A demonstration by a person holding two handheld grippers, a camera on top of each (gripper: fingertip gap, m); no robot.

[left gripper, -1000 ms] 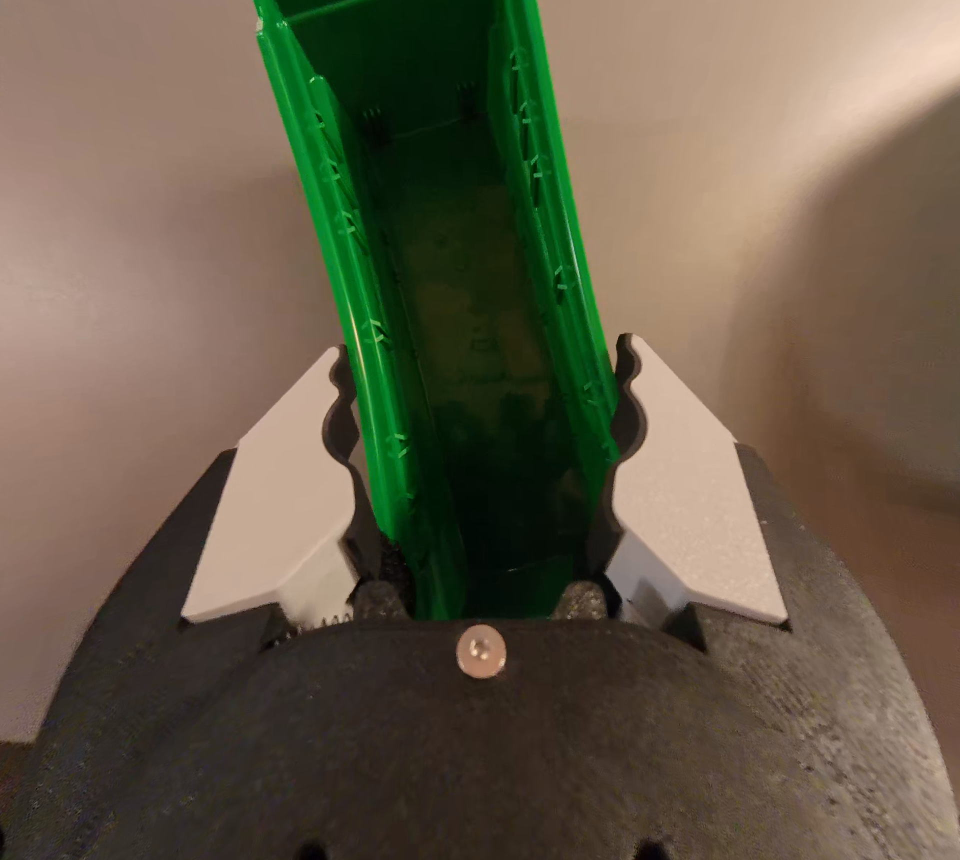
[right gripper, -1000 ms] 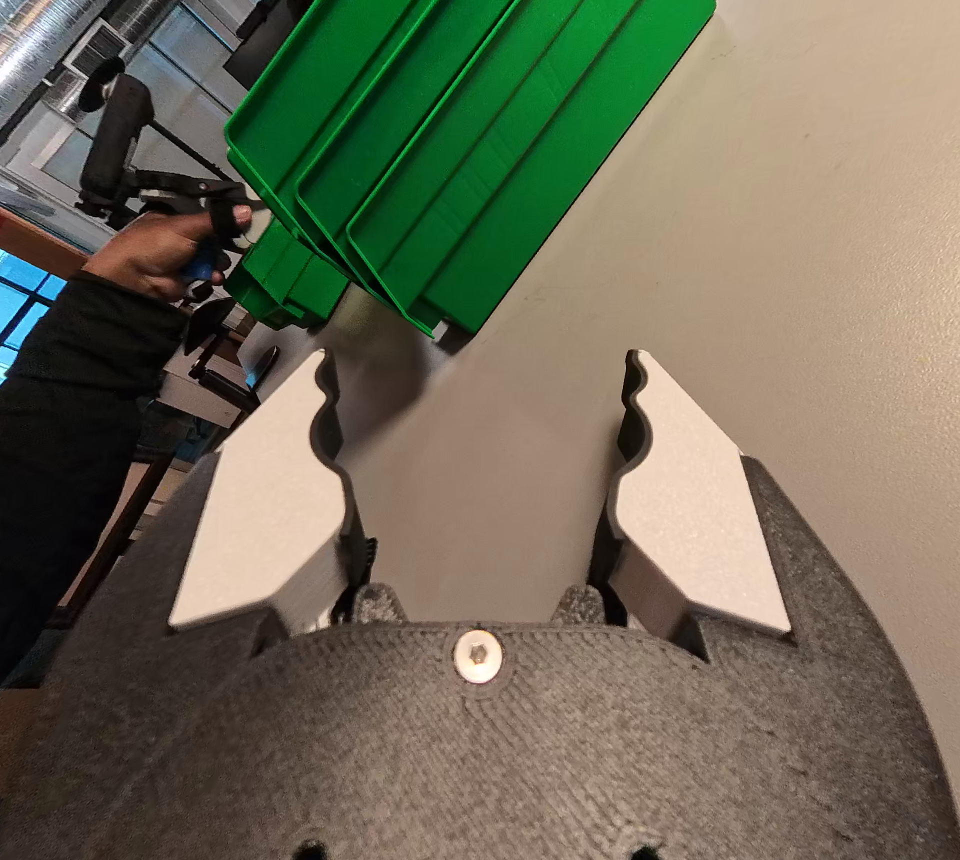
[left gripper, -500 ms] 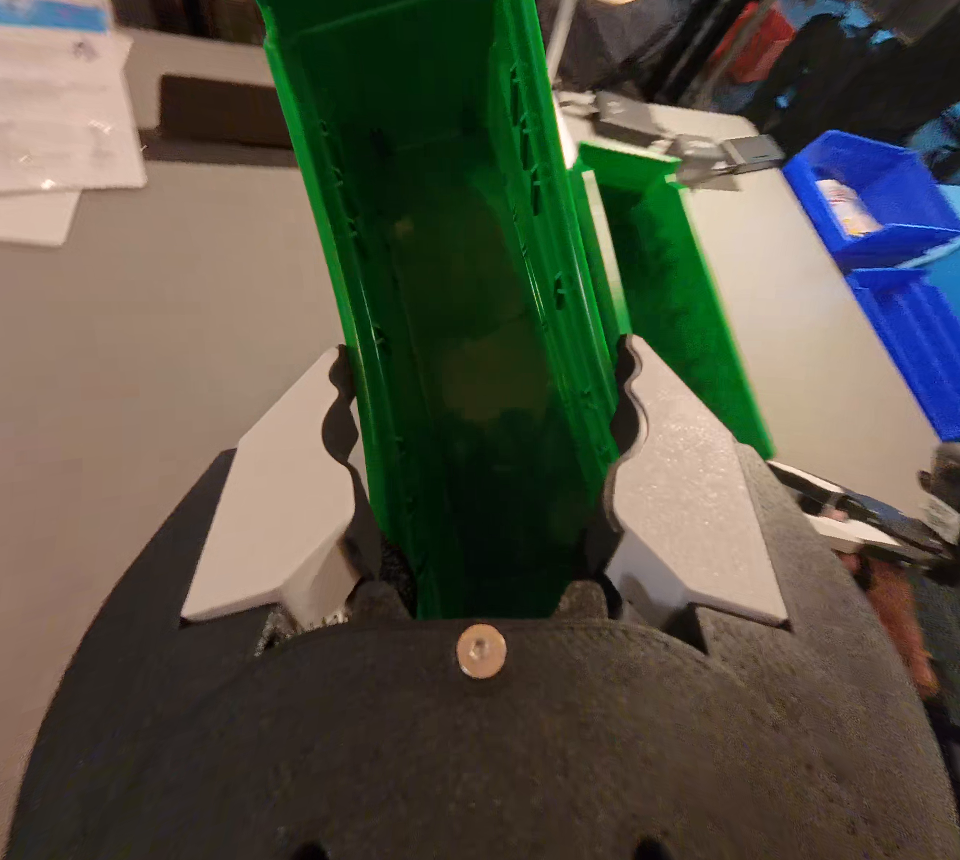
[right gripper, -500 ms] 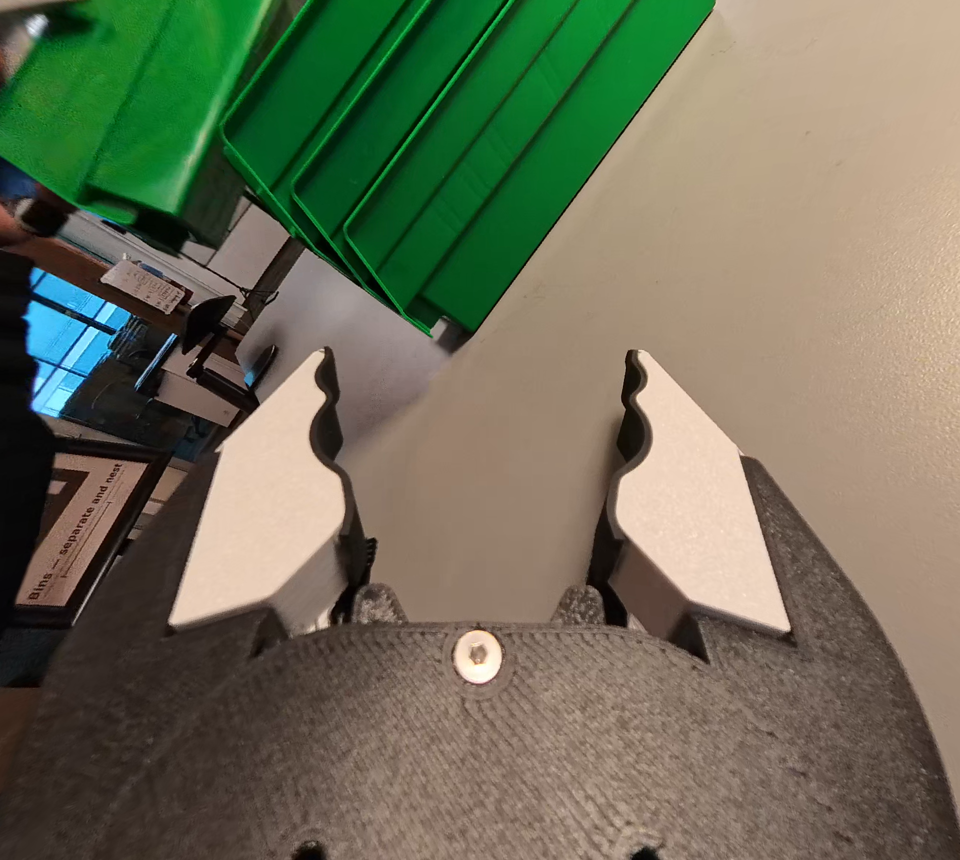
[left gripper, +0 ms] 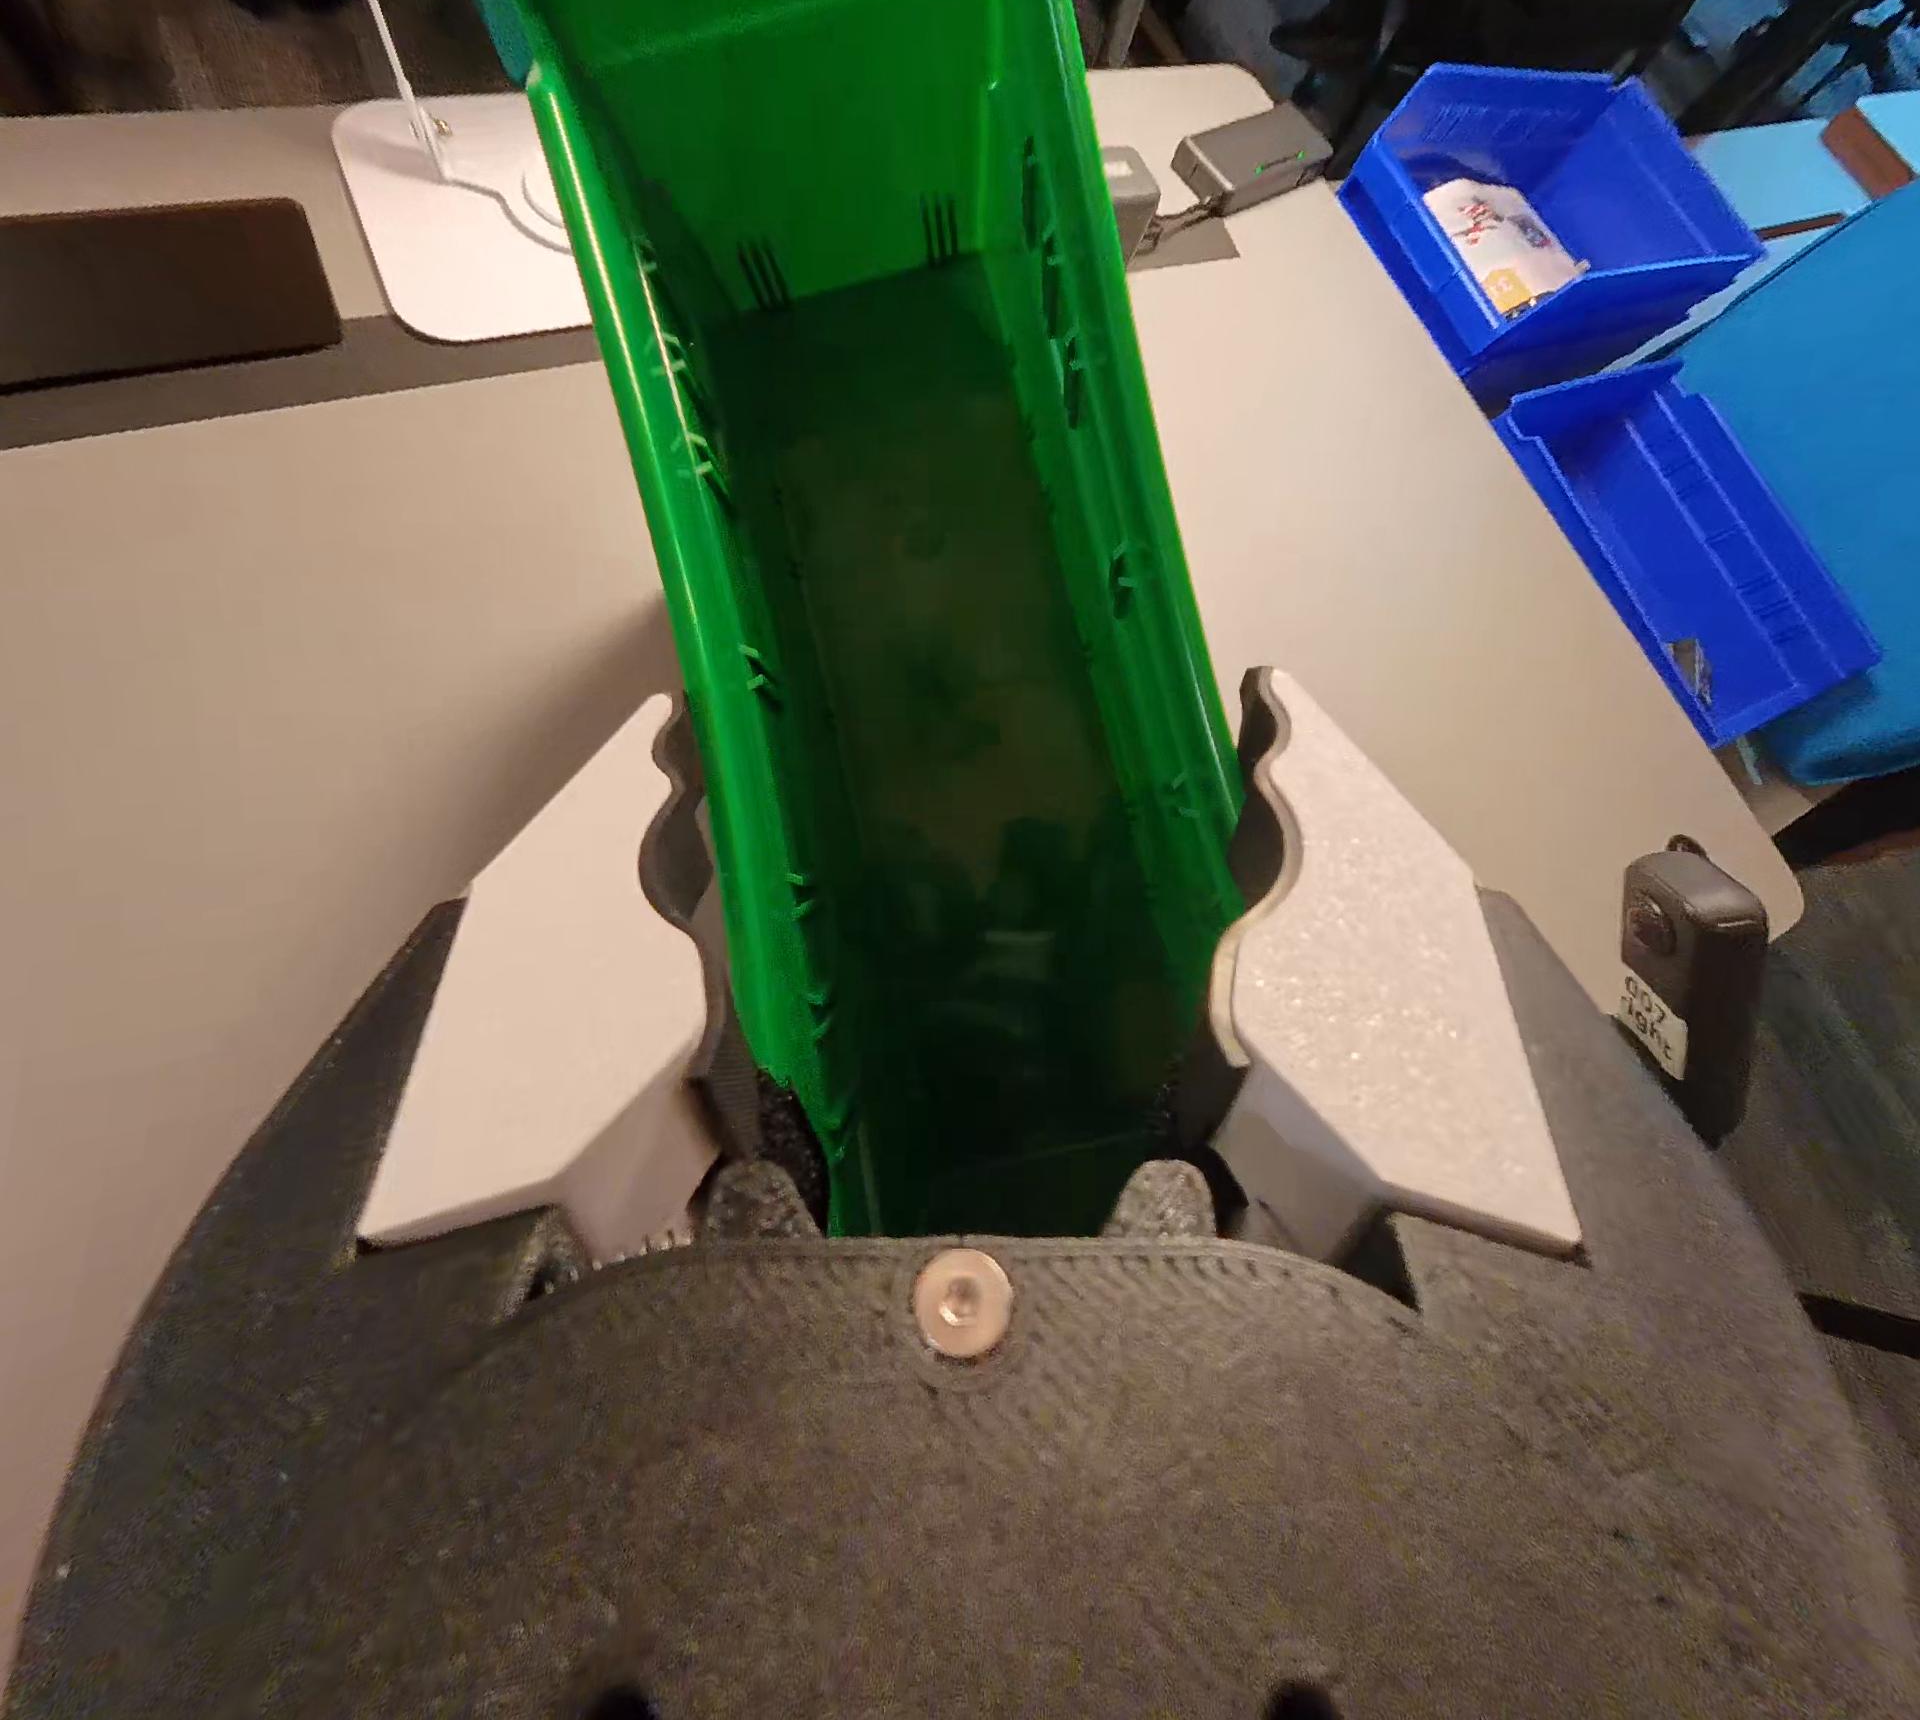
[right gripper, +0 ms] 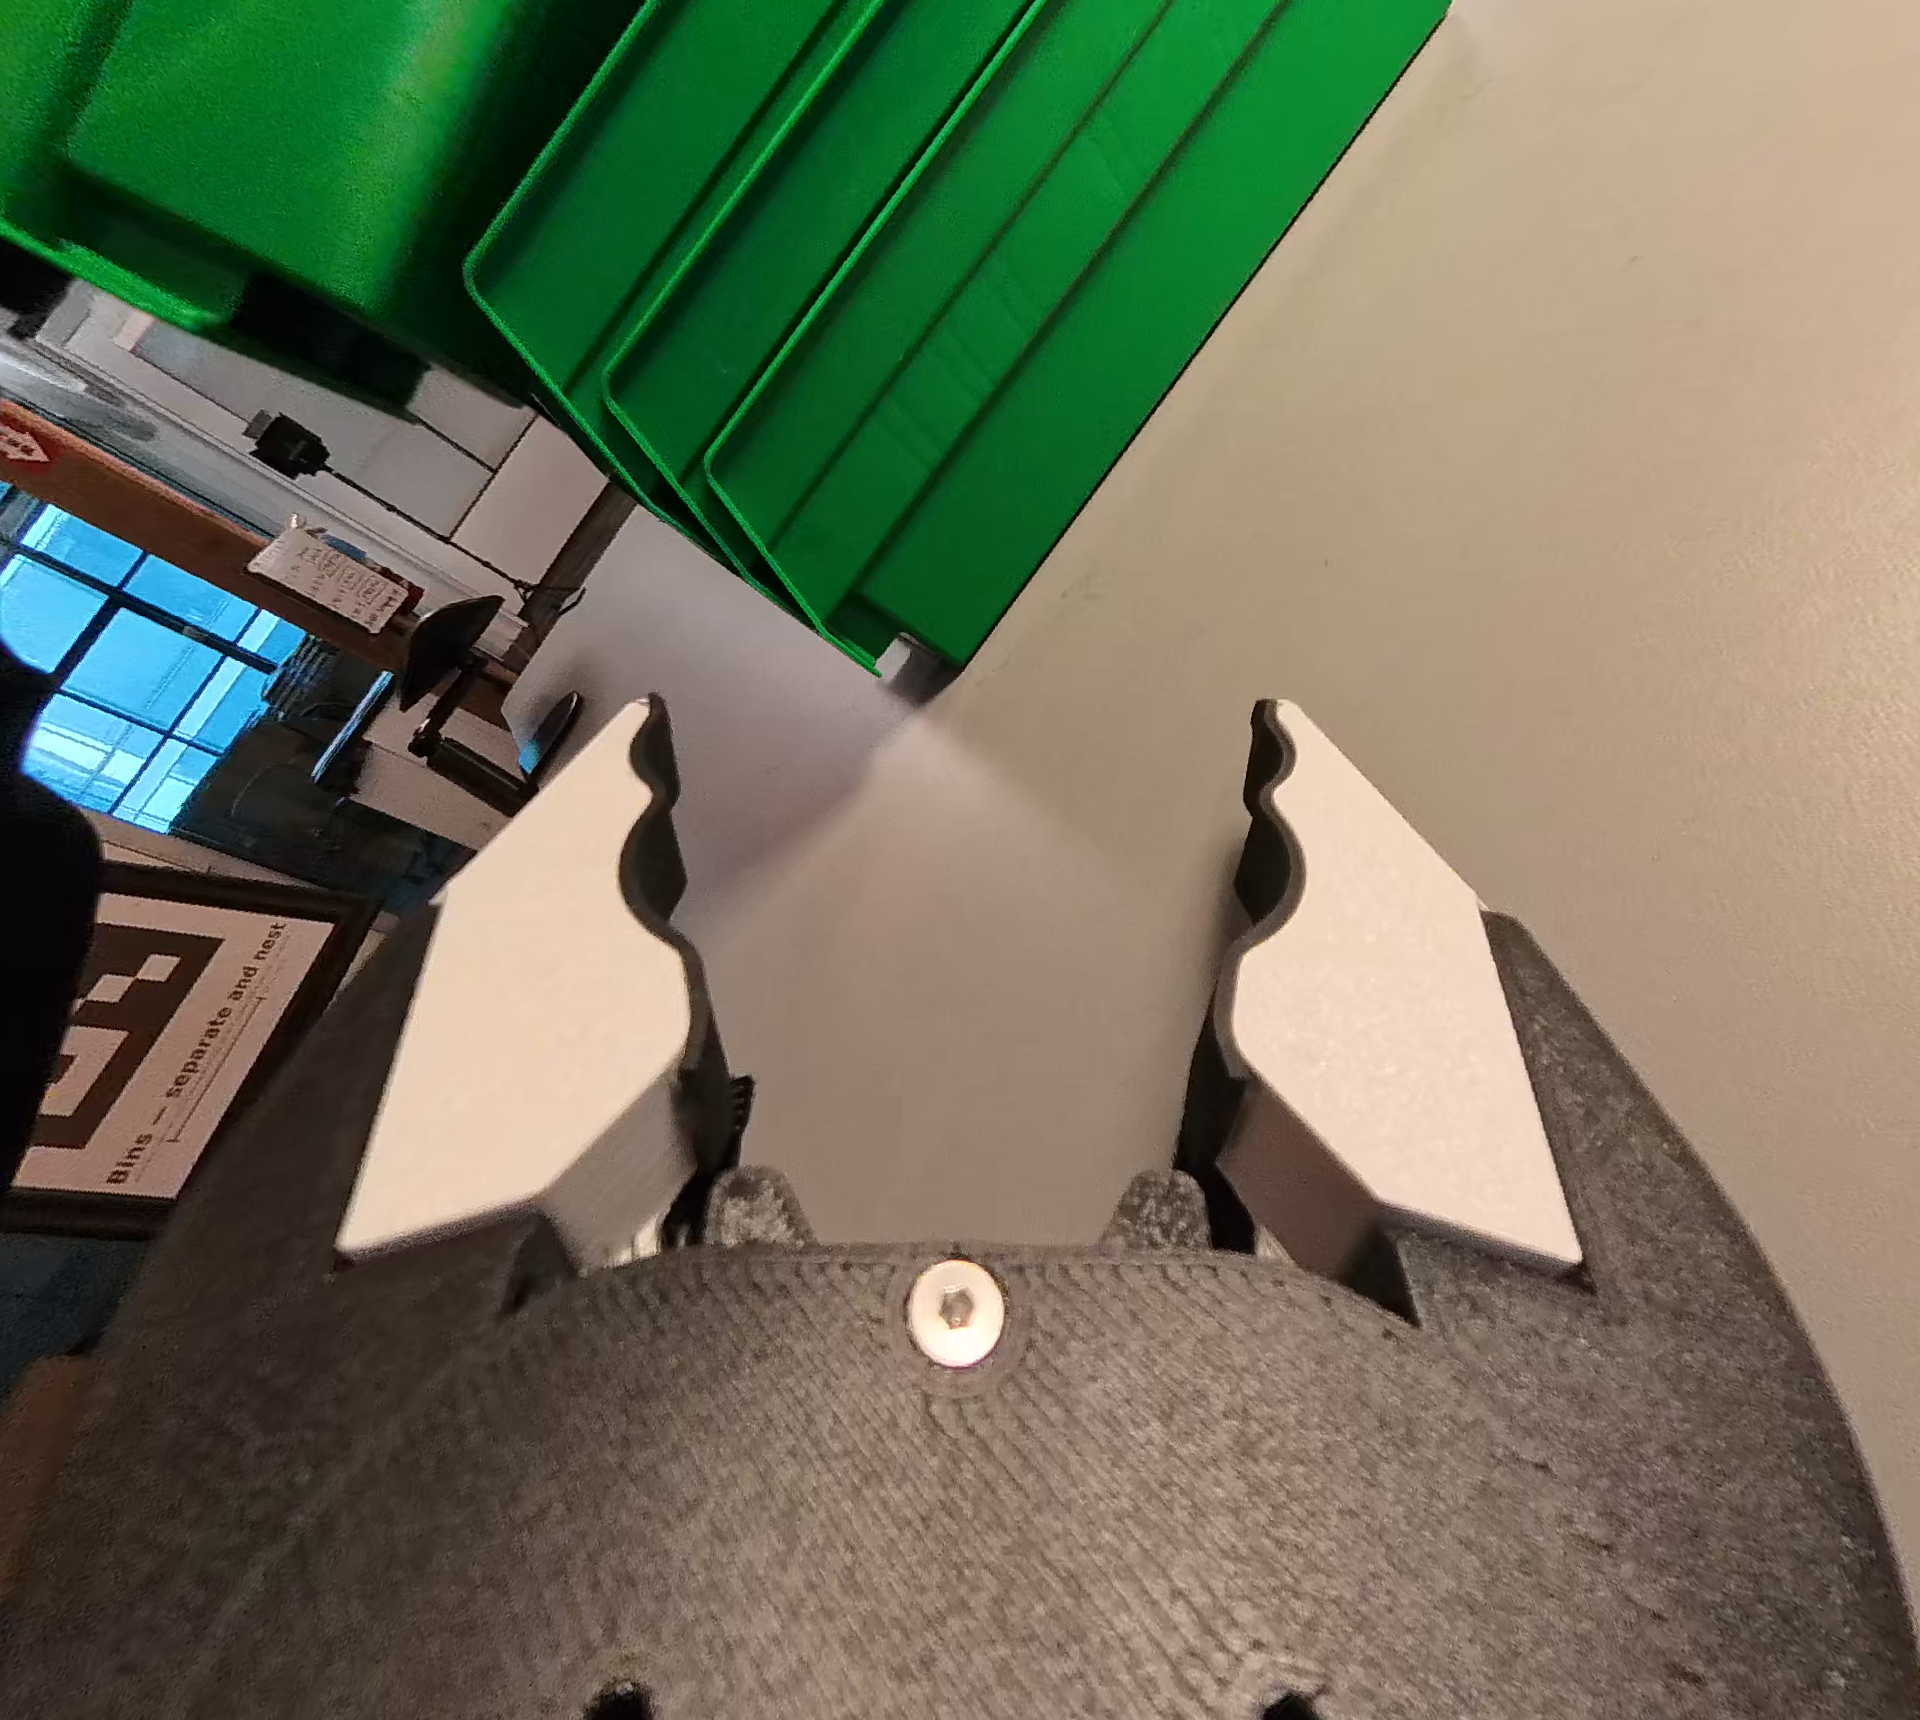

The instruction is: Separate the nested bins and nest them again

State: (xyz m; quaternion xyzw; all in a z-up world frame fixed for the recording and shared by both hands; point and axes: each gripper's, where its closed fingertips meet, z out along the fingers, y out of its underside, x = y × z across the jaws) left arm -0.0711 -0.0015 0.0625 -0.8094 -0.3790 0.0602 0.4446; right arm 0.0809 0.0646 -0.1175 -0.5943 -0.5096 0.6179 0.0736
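Left hand-held gripper (left gripper: 961, 797) grasps a green bin (left gripper: 894, 527) lengthwise between its pads, raised above the surface (left gripper: 312, 631). Right hand-held gripper (right gripper: 961, 797) is released; nested green bins (right gripper: 987, 268) stand just beyond its fingertips.

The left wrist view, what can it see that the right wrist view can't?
Only the left wrist view shows the inside of a green bin gripped between the left gripper's fingers, plus blue bins and a small black camera at the table's edge. Only the right wrist view shows the nested green stack on the table, windows and the open, empty right gripper. Both show the grey table and the lifted bin, seen from outside on the right.
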